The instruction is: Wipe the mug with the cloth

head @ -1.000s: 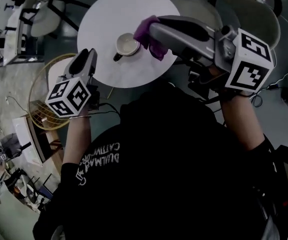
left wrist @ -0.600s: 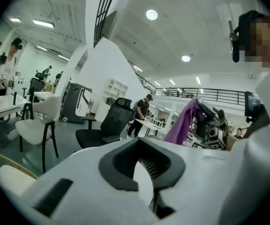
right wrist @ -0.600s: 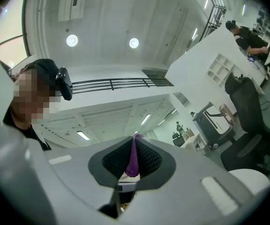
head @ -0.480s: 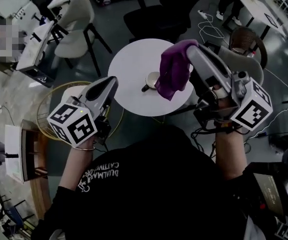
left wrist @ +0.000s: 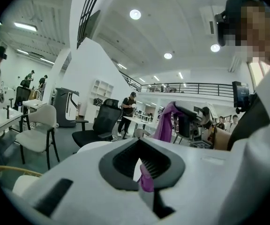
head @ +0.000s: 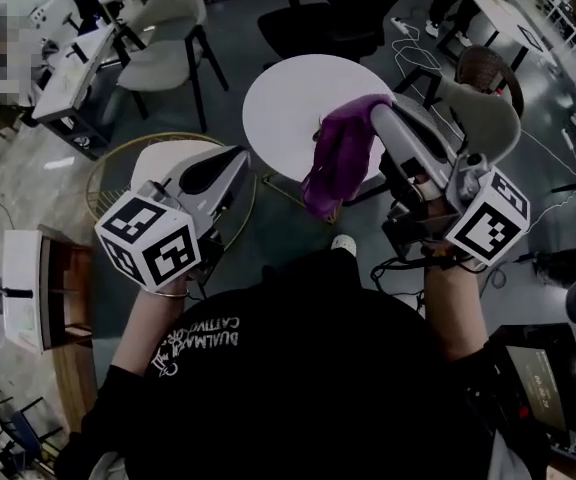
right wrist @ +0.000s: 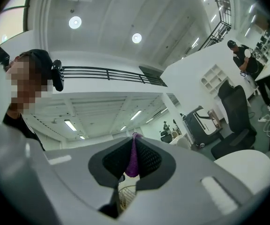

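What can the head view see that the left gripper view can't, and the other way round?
Only the head view shows the whole round white table from above and the person's dark top. Only the left gripper view shows the ceiling lights, the balcony railing, and the left gripper with its jaws shut, seen close up. Both views show the purple cloth hanging from the right gripper.

Black top (head: 308,388), white lettering (head: 200,333); grey left gripper (head: 238,158), checkered marker cube (head: 148,240)
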The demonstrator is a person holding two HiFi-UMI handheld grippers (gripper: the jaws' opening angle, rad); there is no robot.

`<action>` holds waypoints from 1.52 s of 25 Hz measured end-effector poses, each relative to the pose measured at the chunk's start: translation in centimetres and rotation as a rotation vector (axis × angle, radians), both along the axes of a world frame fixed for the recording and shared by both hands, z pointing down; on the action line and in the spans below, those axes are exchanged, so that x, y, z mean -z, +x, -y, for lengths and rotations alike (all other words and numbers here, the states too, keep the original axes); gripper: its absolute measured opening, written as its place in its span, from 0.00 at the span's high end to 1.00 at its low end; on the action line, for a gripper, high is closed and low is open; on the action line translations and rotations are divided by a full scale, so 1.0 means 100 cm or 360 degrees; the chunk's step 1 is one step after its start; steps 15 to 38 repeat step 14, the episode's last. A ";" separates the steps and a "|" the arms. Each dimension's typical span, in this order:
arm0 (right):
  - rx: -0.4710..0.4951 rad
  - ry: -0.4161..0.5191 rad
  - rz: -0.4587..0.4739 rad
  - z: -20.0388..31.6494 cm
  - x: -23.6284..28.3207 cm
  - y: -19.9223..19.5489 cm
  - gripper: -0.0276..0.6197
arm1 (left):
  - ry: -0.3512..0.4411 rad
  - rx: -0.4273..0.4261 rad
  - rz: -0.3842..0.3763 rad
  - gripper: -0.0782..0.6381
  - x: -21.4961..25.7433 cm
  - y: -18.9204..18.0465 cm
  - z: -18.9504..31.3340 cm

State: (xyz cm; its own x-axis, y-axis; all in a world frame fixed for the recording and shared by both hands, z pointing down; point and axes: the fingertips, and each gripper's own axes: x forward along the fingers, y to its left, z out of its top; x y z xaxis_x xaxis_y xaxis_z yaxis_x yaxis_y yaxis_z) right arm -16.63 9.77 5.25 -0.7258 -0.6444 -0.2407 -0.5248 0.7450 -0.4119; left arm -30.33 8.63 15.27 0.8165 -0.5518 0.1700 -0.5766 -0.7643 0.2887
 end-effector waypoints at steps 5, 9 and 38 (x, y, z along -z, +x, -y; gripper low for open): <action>-0.0063 -0.0017 -0.0090 -0.022 -0.006 -0.046 0.93 | -0.0010 0.0007 -0.0032 0.89 0.007 -0.045 -0.019; -0.0079 -0.0009 -0.0121 -0.026 -0.006 -0.060 0.93 | -0.0024 0.0007 -0.0033 0.89 0.005 -0.057 -0.022; -0.0107 -0.0071 -0.0112 -0.023 -0.013 -0.058 0.93 | -0.0055 -0.0022 -0.0038 0.89 0.004 -0.056 -0.025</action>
